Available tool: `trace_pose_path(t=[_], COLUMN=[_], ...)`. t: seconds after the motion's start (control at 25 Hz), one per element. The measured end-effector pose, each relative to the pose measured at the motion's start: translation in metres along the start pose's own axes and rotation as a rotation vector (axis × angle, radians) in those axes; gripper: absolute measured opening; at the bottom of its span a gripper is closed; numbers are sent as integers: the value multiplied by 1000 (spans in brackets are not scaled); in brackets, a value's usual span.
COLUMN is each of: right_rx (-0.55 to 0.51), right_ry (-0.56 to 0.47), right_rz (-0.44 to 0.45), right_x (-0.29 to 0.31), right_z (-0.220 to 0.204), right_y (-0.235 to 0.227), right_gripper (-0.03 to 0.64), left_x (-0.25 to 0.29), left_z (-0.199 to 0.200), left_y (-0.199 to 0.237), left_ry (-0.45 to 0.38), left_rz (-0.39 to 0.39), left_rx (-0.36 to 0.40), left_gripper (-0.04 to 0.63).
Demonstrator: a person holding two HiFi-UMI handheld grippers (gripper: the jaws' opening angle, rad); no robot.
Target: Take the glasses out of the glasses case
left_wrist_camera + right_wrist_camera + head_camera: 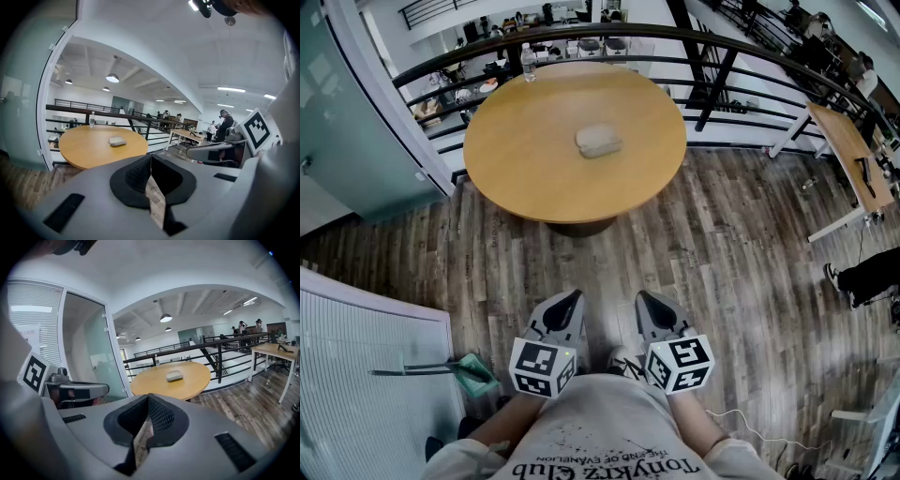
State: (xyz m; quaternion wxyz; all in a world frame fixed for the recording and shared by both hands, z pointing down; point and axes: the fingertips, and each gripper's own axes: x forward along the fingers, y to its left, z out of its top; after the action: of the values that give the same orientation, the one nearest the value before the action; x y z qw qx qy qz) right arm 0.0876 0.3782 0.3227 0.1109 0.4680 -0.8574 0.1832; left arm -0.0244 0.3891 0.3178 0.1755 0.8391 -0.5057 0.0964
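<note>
A closed grey glasses case [598, 141] lies near the middle of a round wooden table [525, 173]. The glasses themselves are hidden. Both grippers are held low against the person's body, well short of the table over the wood floor. My left gripper [568, 305] has its jaws closed tip to tip with nothing between them, and so does my right gripper [649, 302]. The left gripper view looks past its shut gripper [151, 158] to the case [117, 140] far ahead. The right gripper view shows its shut gripper [148, 397] and the case [174, 376] on the table [192, 383].
A clear water bottle [528, 62] stands at the table's far edge. A black railing [609, 36] curves behind the table. A glass partition [356, 131] stands left, a wooden desk [853, 150] right. Someone's leg and shoe [862, 277] show at the right edge.
</note>
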Motion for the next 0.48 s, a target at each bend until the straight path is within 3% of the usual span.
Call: trace_pose_path(t=[0.48], right_rx=[23], right_ry=[-14], right_rz=[2], right_x=[-1], right_z=[-1], right_y=[10], right_gripper=[25], left_x=[-9], left_z=[-1], left_y=[4], left_ry=[3], left_rz=[-17], left_rx=[5], left_gripper=[25])
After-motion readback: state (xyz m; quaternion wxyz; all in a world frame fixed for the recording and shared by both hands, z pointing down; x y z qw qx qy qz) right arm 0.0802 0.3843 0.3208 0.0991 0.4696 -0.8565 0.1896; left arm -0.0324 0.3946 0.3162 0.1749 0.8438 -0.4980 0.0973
